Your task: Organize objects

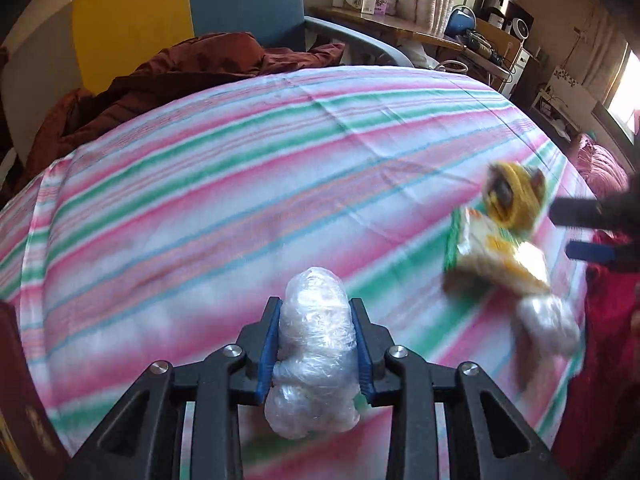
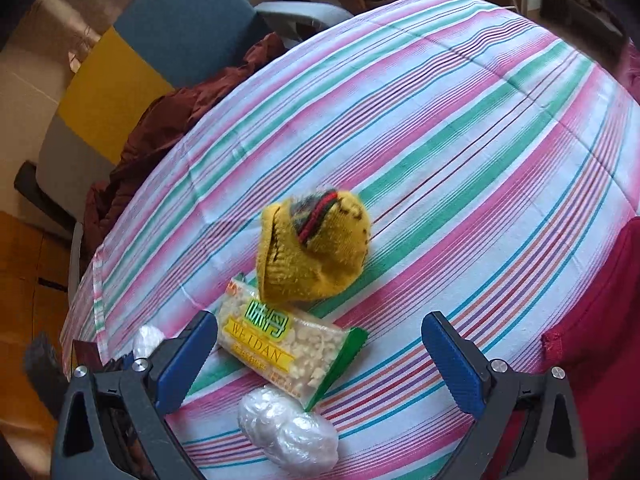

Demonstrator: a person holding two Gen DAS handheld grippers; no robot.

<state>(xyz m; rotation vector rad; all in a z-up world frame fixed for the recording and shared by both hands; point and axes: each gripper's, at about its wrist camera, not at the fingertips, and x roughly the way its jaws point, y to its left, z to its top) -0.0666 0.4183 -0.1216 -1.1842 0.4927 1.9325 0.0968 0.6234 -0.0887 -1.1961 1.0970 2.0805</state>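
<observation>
A: Between the left gripper's (image 1: 316,344) blue pads sits a plastic-wrapped bundle (image 1: 314,354) — clamped on both sides, its top poking past the fingertips, above the striped bedsheet (image 1: 200,184).

B: And further right of it?

A: Ahead and to its right lie a snack packet (image 1: 494,256) and a yellow knit hat (image 1: 514,196), touching each other, with a second wrapped bundle (image 1: 548,320) just beside the packet's near end. All three are blurred in the left wrist view.

B: The right gripper (image 2: 320,356)?

A: Spread wide, holding nothing — it hovers over that group. The packet (image 2: 288,350) lies between its fingers, closer to the left one; the hat (image 2: 312,248) sits just ahead, overlapping the packet's far corner. The second bundle (image 2: 288,432) lies nearest the camera, touching the packet's green edge.

B: Anything at the far right?

A: Red cloth (image 2: 600,320), beside the right finger.
</observation>
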